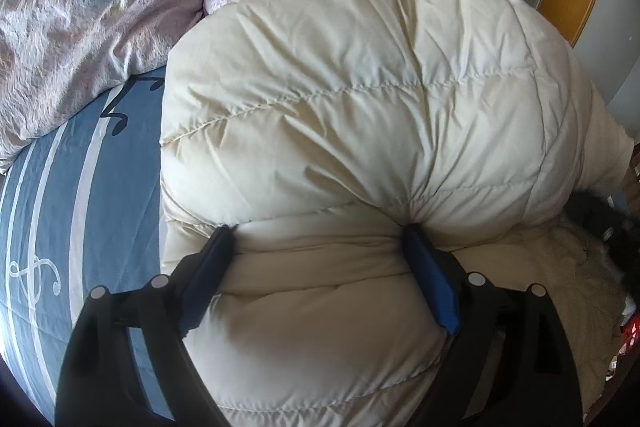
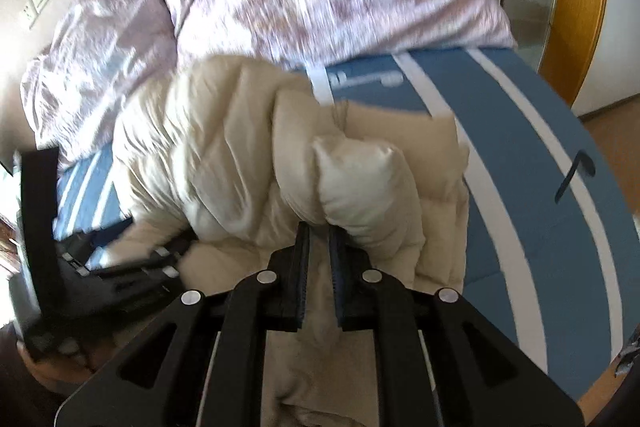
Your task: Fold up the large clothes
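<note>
Jacket (image 1: 360, 99), cream and puffy, lies bunched on the blue striped sheet (image 1: 52, 211); the left gripper (image 1: 320, 231) stands wide, tips pressing its padding. Right view: right gripper (image 2: 320, 231), nearly closed, pinches a fold of it.

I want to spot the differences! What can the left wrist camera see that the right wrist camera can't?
Only the left wrist view shows the left gripper with its jaws spread wide, straddling a bulge of the puffy cream quilted down coat, and its blue finger pads.

Only the right wrist view shows the right gripper, nearly shut, pinching a fold of the coat, plus the beige wall switch plate.

Both show the coat, the blue bedsheet with white stripes and the crumpled lilac duvet.
</note>
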